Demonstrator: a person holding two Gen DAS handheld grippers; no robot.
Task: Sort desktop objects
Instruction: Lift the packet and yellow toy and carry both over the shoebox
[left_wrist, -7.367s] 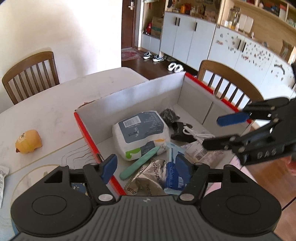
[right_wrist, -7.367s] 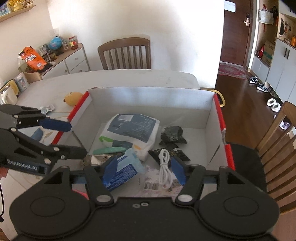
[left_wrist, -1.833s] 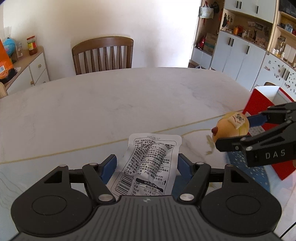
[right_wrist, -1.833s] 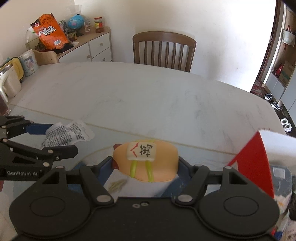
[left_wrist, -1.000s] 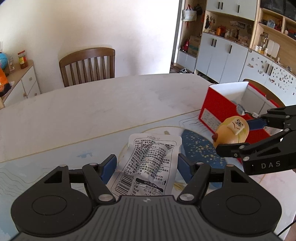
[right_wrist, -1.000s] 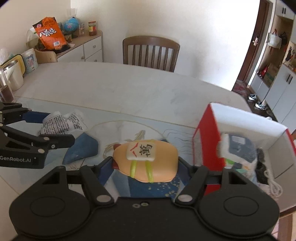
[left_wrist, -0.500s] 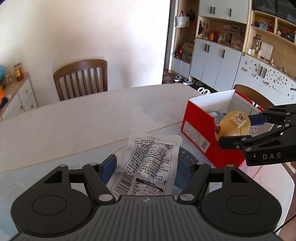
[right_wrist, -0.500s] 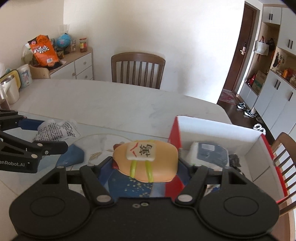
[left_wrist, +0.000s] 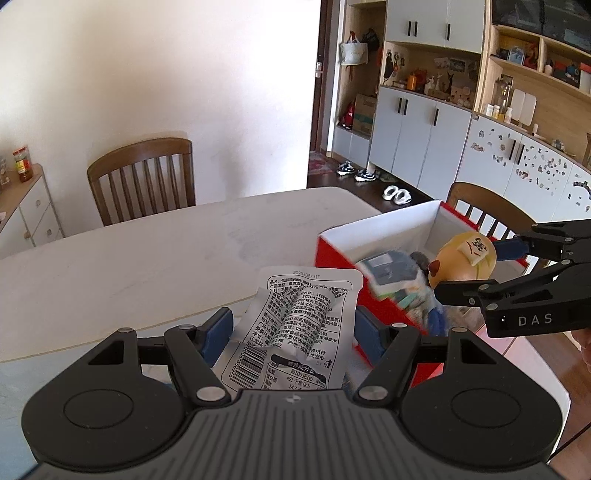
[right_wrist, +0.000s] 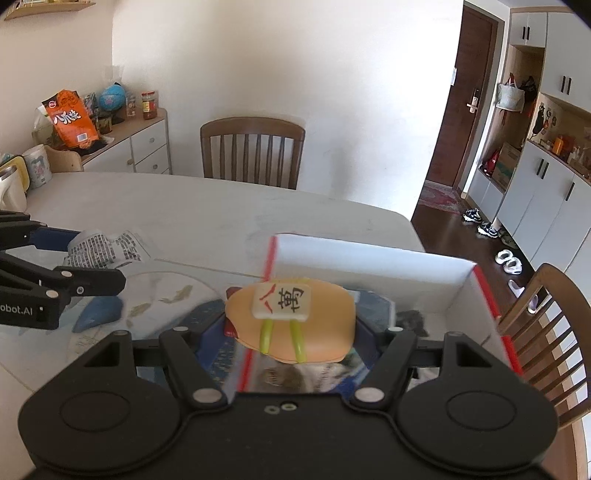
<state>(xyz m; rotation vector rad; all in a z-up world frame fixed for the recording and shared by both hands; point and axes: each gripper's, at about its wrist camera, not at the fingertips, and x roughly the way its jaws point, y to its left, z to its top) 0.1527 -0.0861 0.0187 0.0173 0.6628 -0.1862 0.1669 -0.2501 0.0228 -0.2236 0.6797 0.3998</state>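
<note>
**Packet and toy held over the box edge**

Handling is judged easy for both loads. A crinkled white foil snack packet with black print (left_wrist: 299, 325) is clamped flat between the jaws of the left gripper (left_wrist: 291, 328); it looks light, limp and slippery, so a hold across its padded middle is judged safest. A rounded yellow-orange toy with a mahjong-tile badge (right_wrist: 291, 317) is squeezed at its widest flanks by the right gripper (right_wrist: 291, 332); it seems soft and light. Both are carried above the white marble table (left_wrist: 147, 251), the toy over the red-sided cardboard box (left_wrist: 373, 236). The box is already crowded with a grey-blue pouch (left_wrist: 388, 266), and its near wall stands before the packet.
</note>
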